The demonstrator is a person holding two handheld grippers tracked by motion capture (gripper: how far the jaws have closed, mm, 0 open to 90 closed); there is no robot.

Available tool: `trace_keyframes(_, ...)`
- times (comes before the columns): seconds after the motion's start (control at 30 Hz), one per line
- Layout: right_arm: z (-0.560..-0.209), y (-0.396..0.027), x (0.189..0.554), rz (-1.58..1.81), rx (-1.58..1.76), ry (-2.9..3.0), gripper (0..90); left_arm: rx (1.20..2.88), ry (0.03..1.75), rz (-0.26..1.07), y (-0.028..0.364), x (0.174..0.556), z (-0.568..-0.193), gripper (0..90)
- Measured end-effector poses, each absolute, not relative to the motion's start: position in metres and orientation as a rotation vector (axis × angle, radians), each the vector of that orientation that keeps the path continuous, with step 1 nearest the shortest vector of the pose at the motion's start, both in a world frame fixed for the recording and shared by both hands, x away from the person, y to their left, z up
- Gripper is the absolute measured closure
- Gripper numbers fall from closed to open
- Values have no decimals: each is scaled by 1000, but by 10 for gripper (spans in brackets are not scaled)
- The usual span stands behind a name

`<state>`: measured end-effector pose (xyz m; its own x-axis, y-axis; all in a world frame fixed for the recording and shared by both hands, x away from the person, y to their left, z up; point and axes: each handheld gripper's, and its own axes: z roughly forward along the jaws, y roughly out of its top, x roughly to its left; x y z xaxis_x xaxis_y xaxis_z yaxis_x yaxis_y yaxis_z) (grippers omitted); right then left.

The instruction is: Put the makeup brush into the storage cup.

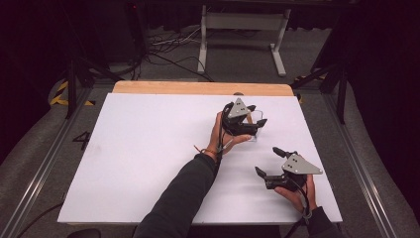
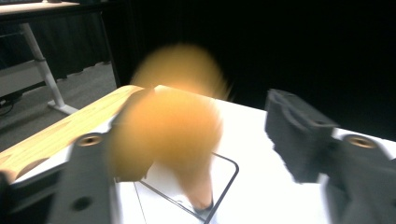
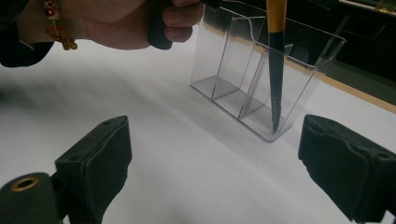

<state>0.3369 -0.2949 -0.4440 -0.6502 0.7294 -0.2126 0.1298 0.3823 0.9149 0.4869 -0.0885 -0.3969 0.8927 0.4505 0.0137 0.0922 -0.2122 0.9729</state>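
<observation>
As pen (image 3: 275, 65) stands in holder (image 3: 243, 100), left claw (image 1: 257, 115) open above

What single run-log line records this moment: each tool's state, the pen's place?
left tool: open above clear plastic three-slot organiser | orange-and-black pen: tip down in end slot | right tool: open, empty

A white table top (image 1: 148, 148) filled the middle of the frame, with a pale wooden strip (image 1: 198, 88) along its far edge. Grey carpet (image 1: 237, 54) lay beyond it, where a white metal stand (image 1: 242, 22) stood at the upper centre and black cables (image 1: 168, 49) trailed to its left. Yellow-black tape (image 1: 62, 94) marked the floor at the left. The room's edges were dark.
</observation>
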Motion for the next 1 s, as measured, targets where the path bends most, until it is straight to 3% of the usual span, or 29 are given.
trace_keyframes(0.03, -444, -295, 337, 1269, 735, 2033, 105, 1777, 428, 366, -88, 487, -396, 185)
trace_keyframes(0.13, -444, -295, 337, 1269, 735, 2033, 105, 1766, 440, 370, -84, 486, -396, 121)
trace_keyframes(1.0, -444, -294, 337, 1264, 734, 2034, 105, 1779, 371, 460, -47, 472, -374, 34)
